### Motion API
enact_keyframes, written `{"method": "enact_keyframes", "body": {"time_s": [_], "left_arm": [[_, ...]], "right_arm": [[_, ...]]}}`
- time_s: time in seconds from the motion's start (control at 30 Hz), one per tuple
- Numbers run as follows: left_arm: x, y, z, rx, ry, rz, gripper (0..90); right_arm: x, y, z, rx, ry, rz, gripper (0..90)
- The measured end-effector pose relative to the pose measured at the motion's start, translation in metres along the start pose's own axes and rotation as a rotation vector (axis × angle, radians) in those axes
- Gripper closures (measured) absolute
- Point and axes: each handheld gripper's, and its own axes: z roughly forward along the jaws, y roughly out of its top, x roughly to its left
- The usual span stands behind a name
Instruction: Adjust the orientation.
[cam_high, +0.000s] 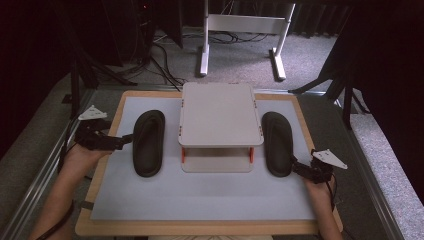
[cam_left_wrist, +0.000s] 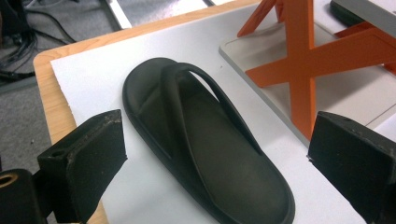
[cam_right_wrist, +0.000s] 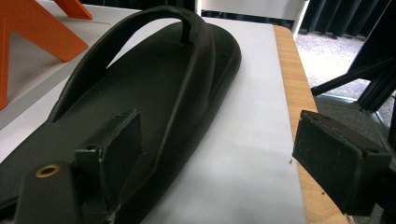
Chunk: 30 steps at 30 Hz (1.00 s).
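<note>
Item 1, nearest you: your left claw (cam_high: 126, 139) hovered at the worktop's (cam_high: 200, 200) left edge, jaws spread wide and holding nothing. In the left gripper view the left sandal (cam_left_wrist: 210, 144) lay flat on the white sheet just ahead of the claw (cam_left_wrist: 215, 154), between the lines of the two jaws but not touched by either.

Item 2: your right claw (cam_high: 296, 165) sat at the right side, jaws likewise released. It pointed at the heel end of the right sandal (cam_high: 277, 143). In the right gripper view one jaw hung over that sandal's (cam_right_wrist: 140, 107) heel area, the other stood well out over the bare sheet near the wooden rim; whether the nearer jaw touched the sole, you could not tell.

Item 3, middle ground: a grey two-tier rack (cam_high: 218, 125) with orange cross-braced legs stood between the two sandals, each sandal lying lengthwise just beside it, toes pointing away from you.

Item 4, far: a white frame (cam_high: 245, 35) and cables on grey carpet beyond the worktop.
</note>
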Motion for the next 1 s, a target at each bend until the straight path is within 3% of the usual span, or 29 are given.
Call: {"method": "enact_keyframes", "body": {"time_s": [0.33, 0.47, 0.6, 1.0], "left_arm": [[0.009, 0.022, 0.022, 0.109, -0.003, -0.034, 3.6], [0.013, 0.029, 0.033, 0.162, -0.008, -0.025, 3.6], [0.015, 0.034, 0.043, 0.212, -0.003, -0.007, 3.6], [0.016, 0.039, 0.077, 0.311, -0.026, -0.028, 6.2]], "right_arm": [[-0.001, 0.0, 0.001, 0.006, -0.002, 0.007, 17.0], [0.0, 0.0, 0.001, 0.007, -0.004, 0.002, 17.0], [-0.001, 0.0, 0.001, 0.007, 0.0, 0.004, 17.0], [0.0, 0.0, 0.001, 0.008, -0.001, 0.003, 17.0]]}}
